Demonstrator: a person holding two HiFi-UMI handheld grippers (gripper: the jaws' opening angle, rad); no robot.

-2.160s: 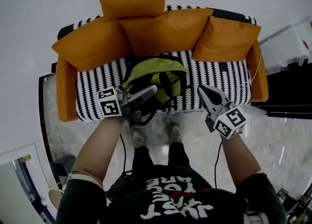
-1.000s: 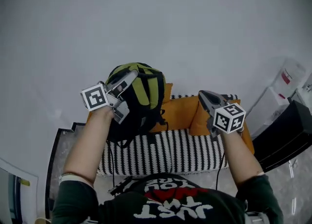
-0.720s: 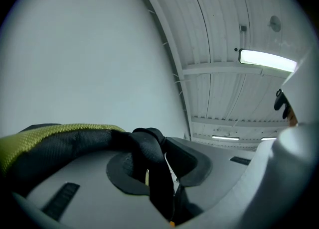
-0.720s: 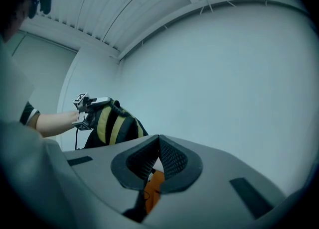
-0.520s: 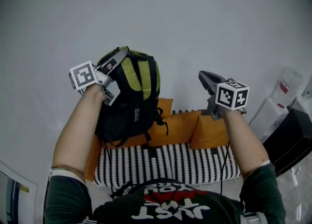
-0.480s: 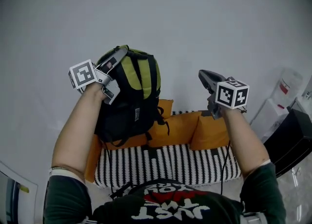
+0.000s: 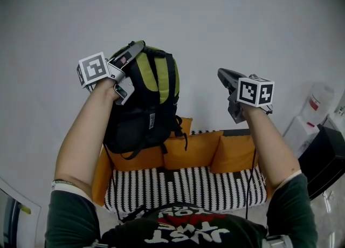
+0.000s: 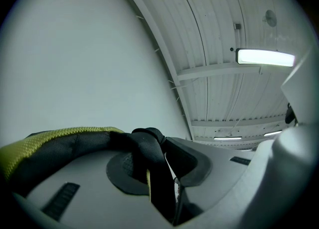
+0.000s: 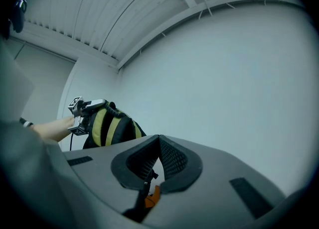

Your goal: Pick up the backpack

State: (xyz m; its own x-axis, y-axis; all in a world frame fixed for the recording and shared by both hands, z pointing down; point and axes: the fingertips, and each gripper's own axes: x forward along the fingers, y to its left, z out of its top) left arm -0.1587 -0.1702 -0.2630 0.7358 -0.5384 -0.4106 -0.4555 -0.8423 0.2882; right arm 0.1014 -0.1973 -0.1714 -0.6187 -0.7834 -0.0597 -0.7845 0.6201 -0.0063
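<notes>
The backpack (image 7: 145, 107), black with yellow-green stripes, hangs in mid-air in front of the white wall (image 7: 215, 15), above the left end of the sofa (image 7: 183, 185). It appears to hang clear of the orange cushions (image 7: 186, 150). It hangs upright because all its weight is taken at the top. The left gripper (image 7: 136, 48) is clenched on the black top loop (image 8: 149, 158), and the left gripper view shows the webbing pinched between the two pads. Held from that one point, the body and loose straps drop straight down, which I judge suits a lift. The right gripper (image 7: 222, 73) is held up at about the same height, well apart from the bag. Its tips are together with nothing between them, so it takes no part in the hold.

A small label (image 7: 152, 120) on the bag's front is too small to read. The white print on the person's shirt (image 7: 186, 234) shows upside down, and only "JUST" is legible. The marker cube (image 7: 92, 69) carries square patterns only.
</notes>
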